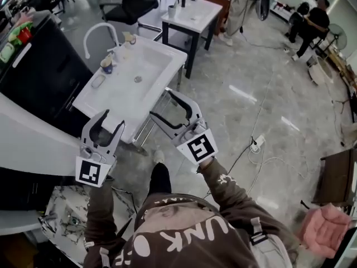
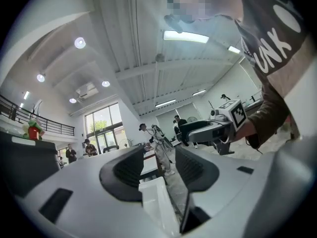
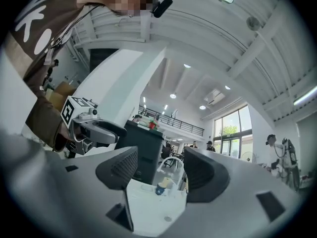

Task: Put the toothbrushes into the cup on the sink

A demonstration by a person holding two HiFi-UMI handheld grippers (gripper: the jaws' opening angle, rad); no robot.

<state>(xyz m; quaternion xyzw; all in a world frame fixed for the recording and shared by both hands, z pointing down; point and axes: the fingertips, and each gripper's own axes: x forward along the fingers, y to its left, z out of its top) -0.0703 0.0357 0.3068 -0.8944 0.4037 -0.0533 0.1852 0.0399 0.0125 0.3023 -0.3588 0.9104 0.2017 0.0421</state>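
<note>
A white sink [image 1: 153, 66] on thin legs stands on a shiny grey floor [image 1: 251, 82]. A curved white tap [image 1: 99, 32] rises from its left side, as the head view shows it. Close to the tap, on the flat rim, sits a small blue cup [image 1: 106, 66]. A paler cup [image 1: 129, 38] stands further along the same rim. A little dish [image 1: 98, 81] lies on the other side of the blue cup. The toothbrushes are too small to pick out.

A black cabinet [image 1: 39, 71] stands just beside the sink. A black chair [image 1: 136, 1] and another white counter [image 1: 192, 13] stand behind it. Cables [image 1: 262, 149] trail over the floor, and people [image 1: 312, 18] stand far off.

The left gripper [image 1: 111, 121] and the right gripper [image 1: 159, 103] are both in the air near the sink's front edge. Each has its jaws wide apart with nothing between them.

Only the head view shows the whole sink from above, with its drain [image 1: 138, 79] and the person's brown sleeves [image 1: 223, 188]. The left gripper view catches just a corner of the sink, plus tall windows [image 2: 101, 128] and long ceiling lights [image 2: 185, 36]. The right gripper view looks past its jaws at the blue cup and the tap, with a balcony railing [image 3: 173, 123] high behind.
</note>
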